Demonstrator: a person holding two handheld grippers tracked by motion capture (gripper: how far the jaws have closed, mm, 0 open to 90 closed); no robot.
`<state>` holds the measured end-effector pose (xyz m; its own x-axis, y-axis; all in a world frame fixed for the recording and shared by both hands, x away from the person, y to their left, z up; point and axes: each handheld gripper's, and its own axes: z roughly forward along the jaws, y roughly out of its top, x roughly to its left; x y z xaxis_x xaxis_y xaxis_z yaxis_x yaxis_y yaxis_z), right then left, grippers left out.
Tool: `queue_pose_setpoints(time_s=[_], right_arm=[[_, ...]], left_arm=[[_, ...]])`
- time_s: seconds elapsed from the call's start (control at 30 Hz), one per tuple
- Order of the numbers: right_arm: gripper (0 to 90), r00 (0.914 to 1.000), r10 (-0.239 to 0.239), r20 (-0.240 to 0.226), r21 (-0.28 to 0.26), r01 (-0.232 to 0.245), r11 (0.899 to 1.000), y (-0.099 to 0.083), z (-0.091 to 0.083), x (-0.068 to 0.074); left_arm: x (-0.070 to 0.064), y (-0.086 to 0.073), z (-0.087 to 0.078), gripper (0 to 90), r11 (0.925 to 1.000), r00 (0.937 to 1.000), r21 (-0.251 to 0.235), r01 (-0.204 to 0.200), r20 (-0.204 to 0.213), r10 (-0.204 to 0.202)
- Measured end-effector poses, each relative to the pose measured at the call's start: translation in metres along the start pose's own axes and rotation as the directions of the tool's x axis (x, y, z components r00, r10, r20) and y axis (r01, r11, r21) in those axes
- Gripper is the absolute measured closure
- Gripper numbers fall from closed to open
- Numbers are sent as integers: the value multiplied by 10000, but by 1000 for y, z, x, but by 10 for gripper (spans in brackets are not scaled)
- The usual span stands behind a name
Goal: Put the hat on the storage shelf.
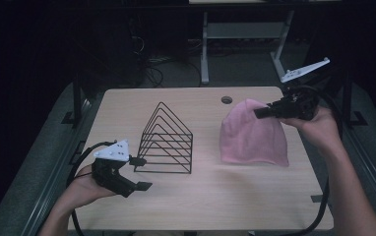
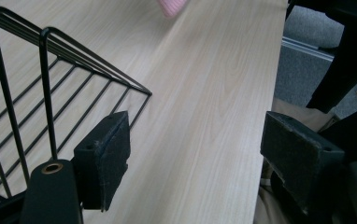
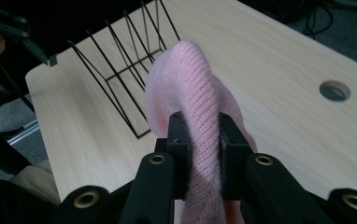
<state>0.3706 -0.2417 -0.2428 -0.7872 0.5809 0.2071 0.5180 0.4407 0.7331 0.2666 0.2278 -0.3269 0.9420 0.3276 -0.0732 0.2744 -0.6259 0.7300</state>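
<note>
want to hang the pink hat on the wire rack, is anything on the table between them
Nothing visible does. The pink hat, pinched by the right gripper, and the wire rack are separated by bare table.

A wire rack (image 1: pixel 168 140) stands left of centre on the bench (image 1: pixel 205 196). A knit hat (image 1: pixel 252 135) lies to its right, well apart.

Right gripper (image 1: pixel 262 112) at pink knit hat (image 1: pixel 252 135), left gripper (image 1: pixel 140 173) beside wire rack (image 1: pixel 169 139).
</note>
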Motion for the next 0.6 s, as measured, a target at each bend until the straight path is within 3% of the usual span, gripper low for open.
queue_pose_setpoints(time_s=[0.27,0.6], right_arm=[[782,9980,-582,-264,-131,579,9982,27,4,18],[782,9893,-1290,-678,-410,1264,9911,62,7,45]], left_arm=[[4,4,-3,244,9999,10000,-84,82,25,-82],[4,17,-7,244,9999,9999,-45,-150,-8,150]])
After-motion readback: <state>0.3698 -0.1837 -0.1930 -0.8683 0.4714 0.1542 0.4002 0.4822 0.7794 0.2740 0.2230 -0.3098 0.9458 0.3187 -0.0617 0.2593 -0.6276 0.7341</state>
